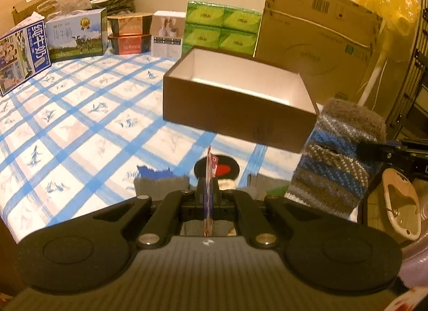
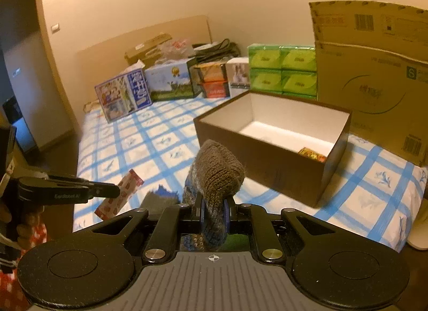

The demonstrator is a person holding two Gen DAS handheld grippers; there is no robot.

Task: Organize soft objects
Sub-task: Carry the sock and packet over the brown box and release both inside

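Note:
My left gripper [image 1: 209, 186] is shut on a thin flat packet [image 1: 211, 166], which shows edge-on in the left wrist view. In the right wrist view this pink and red packet [image 2: 120, 196] hangs from the left gripper [image 2: 113, 192] above the bed's near edge. The right gripper [image 2: 214, 205] is shut on a striped knitted sock [image 2: 218, 174] in grey, brown and blue, also in the left wrist view as the sock [image 1: 337, 155]. An open brown box [image 2: 267, 155] stands just beyond both grippers on the bed. A grey and blue sock [image 1: 160, 181] lies under the grippers.
The box holds a small orange packet [image 2: 313, 153]. A blue checked sheet [image 1: 80, 113] covers the bed. Milk cartons [image 1: 75, 34], green tissue packs [image 1: 222, 28] and a large cardboard box [image 1: 315, 35] line the far side. A black round item [image 1: 227, 169] lies near the edge.

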